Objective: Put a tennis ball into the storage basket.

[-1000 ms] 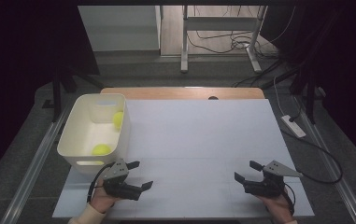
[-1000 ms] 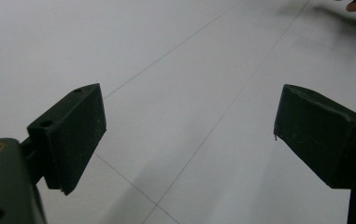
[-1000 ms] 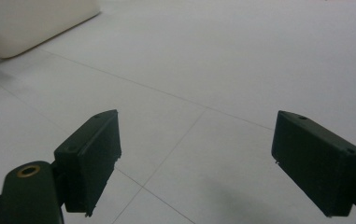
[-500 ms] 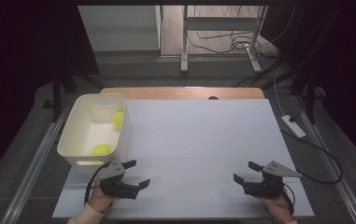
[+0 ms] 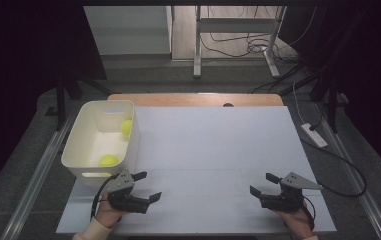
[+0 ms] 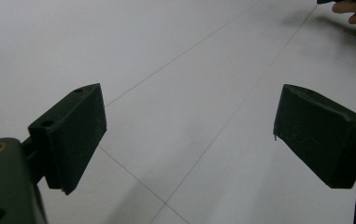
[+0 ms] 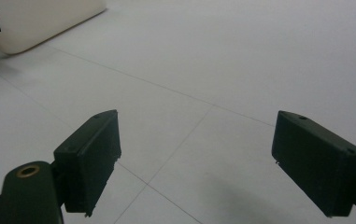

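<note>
A white bin point(image 5: 89, 145) stands at the table's left side with two yellow-green balls point(image 5: 108, 160) point(image 5: 126, 127) inside. My left gripper point(image 5: 148, 186) rests low at the front left, just in front of the bin's near corner, jaws apart and pointing right. In the left gripper view the left gripper point(image 6: 189, 135) has nothing but the white sheet between its pads. My right gripper point(image 5: 262, 183) sits at the front right, pointing left, open. The right gripper view shows the right gripper point(image 7: 196, 158) empty, with the bin point(image 7: 40, 18) far off at top left.
A white sheet point(image 5: 213, 145) covers the table, with a wooden strip point(image 5: 198, 99) at the far edge. On the floor to the right lie a power strip point(image 5: 314, 135) and cables. A metal stand point(image 5: 197, 45) is beyond the table.
</note>
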